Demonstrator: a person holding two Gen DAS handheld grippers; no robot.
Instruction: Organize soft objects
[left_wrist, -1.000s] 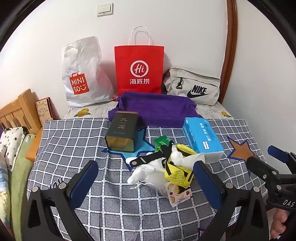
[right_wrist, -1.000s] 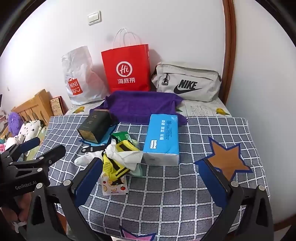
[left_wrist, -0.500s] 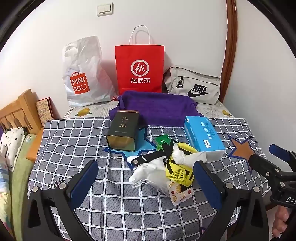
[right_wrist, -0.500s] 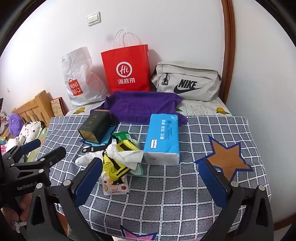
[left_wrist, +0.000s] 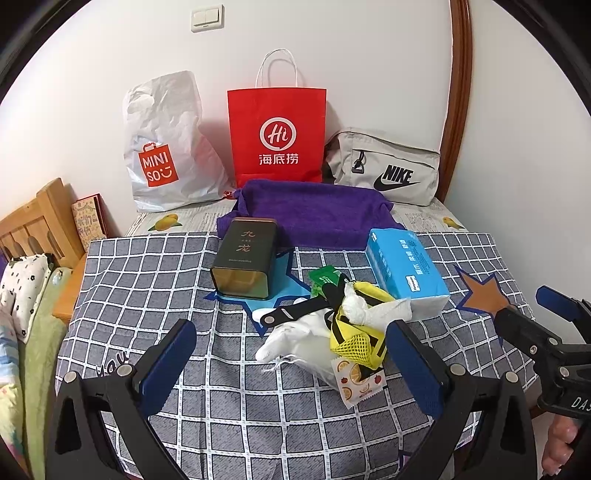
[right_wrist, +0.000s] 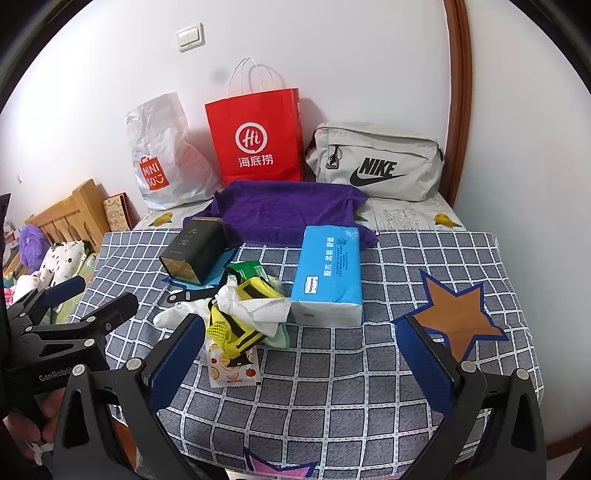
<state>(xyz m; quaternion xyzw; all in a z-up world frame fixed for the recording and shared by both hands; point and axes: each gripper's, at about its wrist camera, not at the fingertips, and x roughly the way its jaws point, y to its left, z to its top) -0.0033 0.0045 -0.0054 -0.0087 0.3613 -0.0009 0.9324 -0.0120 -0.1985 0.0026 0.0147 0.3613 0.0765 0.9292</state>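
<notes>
Left wrist view: both tools wide open above the soft pile

Left wrist view shows the left tool (left_wrist: 291, 354) spread wide and empty, held above the checked cloth (left_wrist: 147, 273) on the bench. Just beyond its tips lies the soft pile: a white glove (left_wrist: 295, 339), a yellow mesh pouch (left_wrist: 354, 343) and a crumpled tissue (left_wrist: 373, 310), touching one another. A dark tin (left_wrist: 245, 258) and a blue tissue pack (left_wrist: 402, 266) flank them. The right tool (right_wrist: 303, 362) is also wide open, gripping nothing, above the near edge. A purple towel (right_wrist: 284, 210) lies behind, before three bags.
</notes>
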